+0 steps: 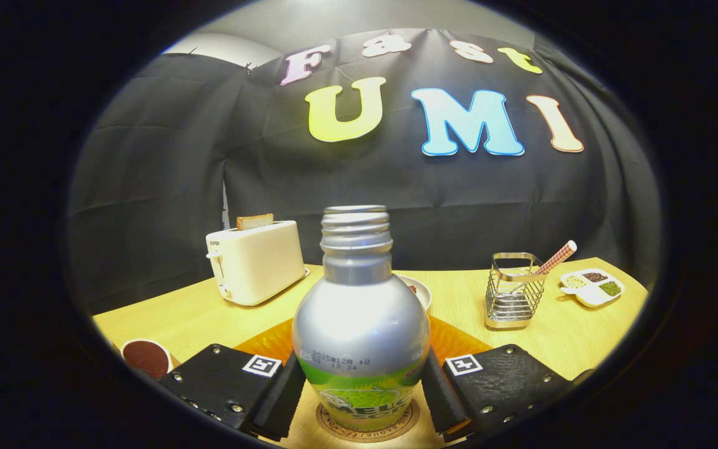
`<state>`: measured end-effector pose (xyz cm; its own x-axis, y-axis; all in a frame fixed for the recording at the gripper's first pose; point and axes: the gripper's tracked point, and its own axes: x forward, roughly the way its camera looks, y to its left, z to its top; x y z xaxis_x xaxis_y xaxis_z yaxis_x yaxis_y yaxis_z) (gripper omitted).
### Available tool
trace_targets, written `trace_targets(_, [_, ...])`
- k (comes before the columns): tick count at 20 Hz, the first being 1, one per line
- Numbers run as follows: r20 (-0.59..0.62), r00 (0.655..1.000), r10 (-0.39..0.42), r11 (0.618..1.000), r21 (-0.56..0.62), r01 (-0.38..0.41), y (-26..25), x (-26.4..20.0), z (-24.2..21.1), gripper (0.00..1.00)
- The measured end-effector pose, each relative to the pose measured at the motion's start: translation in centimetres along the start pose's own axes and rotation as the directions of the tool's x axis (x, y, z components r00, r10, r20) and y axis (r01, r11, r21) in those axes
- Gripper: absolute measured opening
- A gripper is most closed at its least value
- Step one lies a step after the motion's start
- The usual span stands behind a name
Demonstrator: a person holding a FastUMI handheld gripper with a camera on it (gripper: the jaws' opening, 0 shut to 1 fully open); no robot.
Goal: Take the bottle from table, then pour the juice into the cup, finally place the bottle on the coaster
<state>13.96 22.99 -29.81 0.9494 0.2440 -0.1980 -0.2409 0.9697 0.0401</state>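
Standing upright on a round coaster [368, 429], an uncapped silver bottle [361, 324] sits between the gripper [362, 399] fingers, which flank its lower body; whether they press it cannot be told. Left of the bottle stands a cup [146, 357] of dark juice; a toaster [255, 262] sits behind-left, a wire holder [513, 293] behind-right.

Satin metal bottle [360, 324], wood-grain table [571, 330], wire metal holder [513, 292], glossy toaster [256, 262]
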Motion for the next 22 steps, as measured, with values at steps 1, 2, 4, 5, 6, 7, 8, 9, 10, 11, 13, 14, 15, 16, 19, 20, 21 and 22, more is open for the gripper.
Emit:
trace_targets(1, [0.006,1.0,0.0,1.0,-0.001,0.0,0.0,0.0,0.0,0.82])
trace_targets(2, [0.017,1.0,0.0,1.0,-0.003,0.0,0.0,-0.1,0.0,0.83])
trace_targets(4, [0.037,0.999,0.005,1.0,0.004,-0.005,0.1,-0.4,0.5,0.86])
trace_targets(5, [0.046,0.999,0.0,1.0,0.008,0.0,0.1,-0.5,0.9,0.93])
trace_targets(6, [0.055,0.998,-0.009,1.0,0.008,0.009,-0.1,-0.7,1.3,0.94])
trace_targets(7, [0.068,0.997,-0.022,1.0,0.007,0.022,-0.3,-1.0,2.0,0.97])
trace_targets(8, [0.086,0.996,-0.031,1.0,0.001,0.031,-0.3,-1.3,2.8,0.97])
trace_targets(9, [0.098,0.994,-0.045,0.999,-0.01,0.046,-0.5,-1.6,3.6,0.97])
trace_targets(10, [0.103,0.993,-0.052,0.999,-0.011,0.053,-0.5,-2.0,4.2,0.96])
trace_targets(11, [0.105,0.993,-0.047,0.999,-0.006,0.048,-0.3,-2.6,5.1,0.96])
trace_targets(13, [0.115,0.992,-0.052,0.999,0.011,0.051,-0.4,-4.0,7.4,0.96])
trace_targets(14, [0.125,0.99,-0.06,0.998,0.017,0.059,-0.7,-4.8,8.7,0.96])
trace_targets(15, [0.133,0.989,-0.07,0.998,0.012,0.069,-1.1,-5.5,10.1,0.96])
trace_targets(16, [0.143,0.986,-0.084,0.996,0.004,0.084,-1.5,-6.3,11.4,0.96])
trace_targets(19, [0.135,0.986,-0.101,0.994,-0.019,0.104,-2.4,-8.5,14.6,0.96])
trace_targets(20, [0.13,0.986,-0.102,0.994,-0.022,0.106,-2.6,-9.1,15.6,0.96])
trace_targets(21, [0.136,0.984,-0.111,0.993,-0.025,0.115,-2.9,-9.8,16.8,0.96])
trace_targets(22, [0.155,0.98,-0.125,0.991,-0.026,0.131,-3.6,-10.5,18.1,0.96])
